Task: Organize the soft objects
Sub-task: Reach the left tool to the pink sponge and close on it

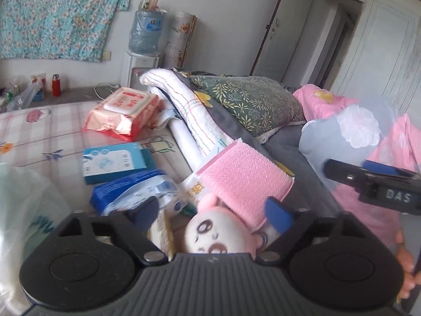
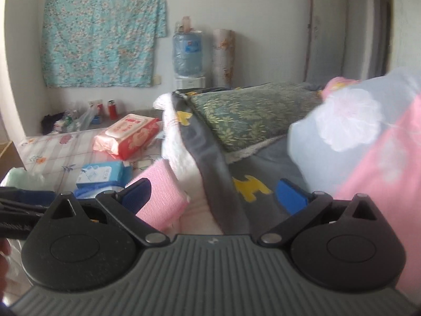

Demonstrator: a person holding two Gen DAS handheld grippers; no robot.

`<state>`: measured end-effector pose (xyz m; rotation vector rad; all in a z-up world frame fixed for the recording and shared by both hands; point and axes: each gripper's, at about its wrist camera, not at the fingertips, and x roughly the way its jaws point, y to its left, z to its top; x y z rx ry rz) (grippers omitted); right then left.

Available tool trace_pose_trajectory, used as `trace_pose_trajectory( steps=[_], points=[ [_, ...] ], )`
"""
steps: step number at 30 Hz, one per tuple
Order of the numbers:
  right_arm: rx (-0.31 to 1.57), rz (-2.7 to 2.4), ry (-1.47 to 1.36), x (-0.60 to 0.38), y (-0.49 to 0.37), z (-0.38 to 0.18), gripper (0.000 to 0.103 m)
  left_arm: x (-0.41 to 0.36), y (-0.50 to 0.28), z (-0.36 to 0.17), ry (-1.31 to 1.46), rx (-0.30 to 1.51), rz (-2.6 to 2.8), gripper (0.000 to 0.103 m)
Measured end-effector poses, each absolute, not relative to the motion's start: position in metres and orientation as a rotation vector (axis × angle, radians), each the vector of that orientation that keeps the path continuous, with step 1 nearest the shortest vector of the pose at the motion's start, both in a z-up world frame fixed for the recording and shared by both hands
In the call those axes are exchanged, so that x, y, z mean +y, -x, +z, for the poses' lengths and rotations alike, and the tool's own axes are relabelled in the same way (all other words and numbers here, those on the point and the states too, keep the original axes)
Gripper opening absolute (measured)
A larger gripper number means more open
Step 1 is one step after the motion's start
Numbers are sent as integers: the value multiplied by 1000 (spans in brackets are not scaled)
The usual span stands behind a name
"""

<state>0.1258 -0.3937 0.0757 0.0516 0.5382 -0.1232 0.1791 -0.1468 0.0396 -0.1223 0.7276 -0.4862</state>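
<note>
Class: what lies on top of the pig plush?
A pink towel drapes over the top of the pig plush, whose face shows. The left gripper body hides everything below the face.

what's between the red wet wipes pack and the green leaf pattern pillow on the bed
In the left wrist view, a folded white towel with thin coloured stripes lies between the red wet wipes pack and the green leaf-patterned pillow.

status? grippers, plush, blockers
Left gripper open, straddling pink plush toy. Right gripper open, empty. Pink towel lies over the plush.
</note>
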Motion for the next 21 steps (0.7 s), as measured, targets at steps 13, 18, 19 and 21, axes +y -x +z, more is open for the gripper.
trace_pose_trajectory(
  steps=[13,18,19,21],
  points=[
    [684,62,-247,-404,-215,25,49,-173,-226,6,182,894,-567,47],
    [715,108,-395,-423,-221,6,43,-174,-239,1,212,915,-565,53],
    [718,117,-422,-426,-222,4,42,-175,-241,0,222,918,-569,55],
    [725,131,-473,-431,-222,1,42,-176,-246,-2,233,924,-574,58]
  ],
)
